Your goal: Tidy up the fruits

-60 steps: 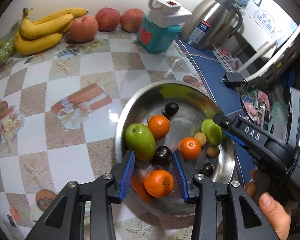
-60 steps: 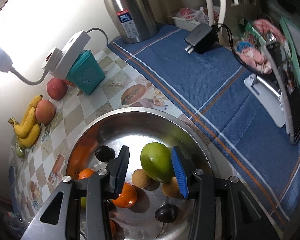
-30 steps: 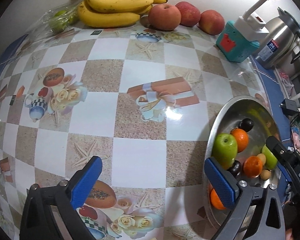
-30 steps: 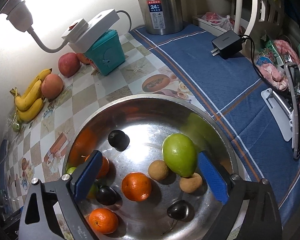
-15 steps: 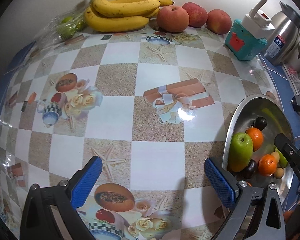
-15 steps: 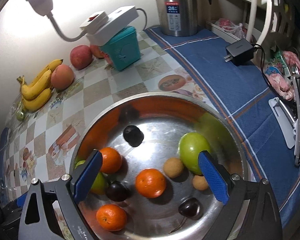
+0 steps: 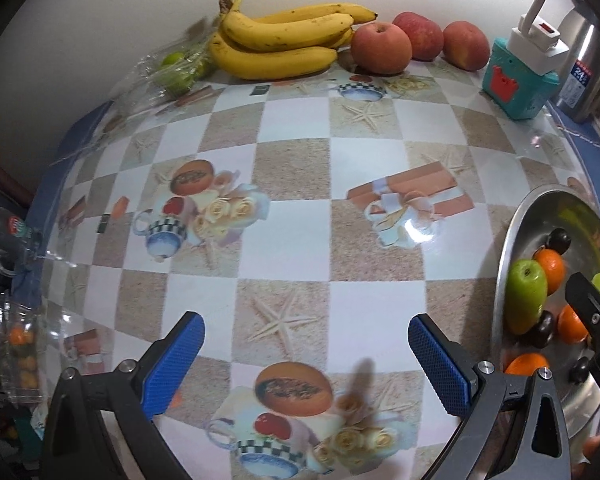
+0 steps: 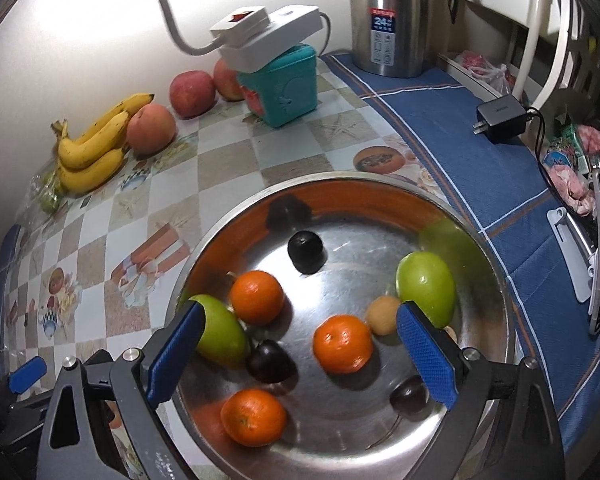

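A steel bowl (image 8: 496, 264) holds oranges (image 8: 342, 343), two green fruits (image 8: 426, 284), dark plums (image 8: 305, 251) and small tan fruits. My right gripper (image 8: 300, 356) is open and empty above the bowl's near part. My left gripper (image 7: 306, 364) is open and empty over the patterned tablecloth, left of the bowl (image 7: 512, 240). Bananas (image 7: 284, 46) and three red apples (image 7: 381, 48) lie at the back by the wall; they also show in the right wrist view (image 8: 96, 148).
A teal box (image 8: 286, 88) with a white power strip on it and a steel kettle (image 8: 392, 16) stand at the back. A charger (image 8: 500, 118) lies on the blue cloth. A clear bag of green fruit (image 7: 176, 70) sits left of the bananas.
Both grippers opened wide and pulled back from the bowl. My left gripper swung left over the tablecloth. My right gripper rose above the bowl.
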`<state>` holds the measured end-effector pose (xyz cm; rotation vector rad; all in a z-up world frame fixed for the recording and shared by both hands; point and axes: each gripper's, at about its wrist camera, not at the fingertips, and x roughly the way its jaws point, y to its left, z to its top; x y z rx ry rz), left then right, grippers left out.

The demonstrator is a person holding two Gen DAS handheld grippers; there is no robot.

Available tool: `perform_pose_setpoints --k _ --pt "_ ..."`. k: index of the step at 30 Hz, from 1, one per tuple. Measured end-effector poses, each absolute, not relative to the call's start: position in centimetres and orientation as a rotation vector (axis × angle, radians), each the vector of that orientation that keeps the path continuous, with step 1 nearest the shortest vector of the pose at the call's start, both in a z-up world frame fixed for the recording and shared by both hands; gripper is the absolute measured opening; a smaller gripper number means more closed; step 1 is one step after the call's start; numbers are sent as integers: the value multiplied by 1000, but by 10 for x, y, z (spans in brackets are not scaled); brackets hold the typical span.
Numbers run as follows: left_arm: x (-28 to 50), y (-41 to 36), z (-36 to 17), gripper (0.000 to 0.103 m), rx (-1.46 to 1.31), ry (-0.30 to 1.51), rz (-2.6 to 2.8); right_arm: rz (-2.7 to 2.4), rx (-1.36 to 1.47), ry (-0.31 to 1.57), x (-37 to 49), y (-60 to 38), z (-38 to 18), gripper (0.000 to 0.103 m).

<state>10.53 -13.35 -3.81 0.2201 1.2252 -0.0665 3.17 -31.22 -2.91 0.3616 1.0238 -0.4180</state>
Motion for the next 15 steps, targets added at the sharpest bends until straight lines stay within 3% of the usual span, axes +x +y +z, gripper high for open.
perform_pose_setpoints --k 15 --pt "82 -104 -33 103 205 1293 -63 -390 296 1035 7 -278 -22 96"
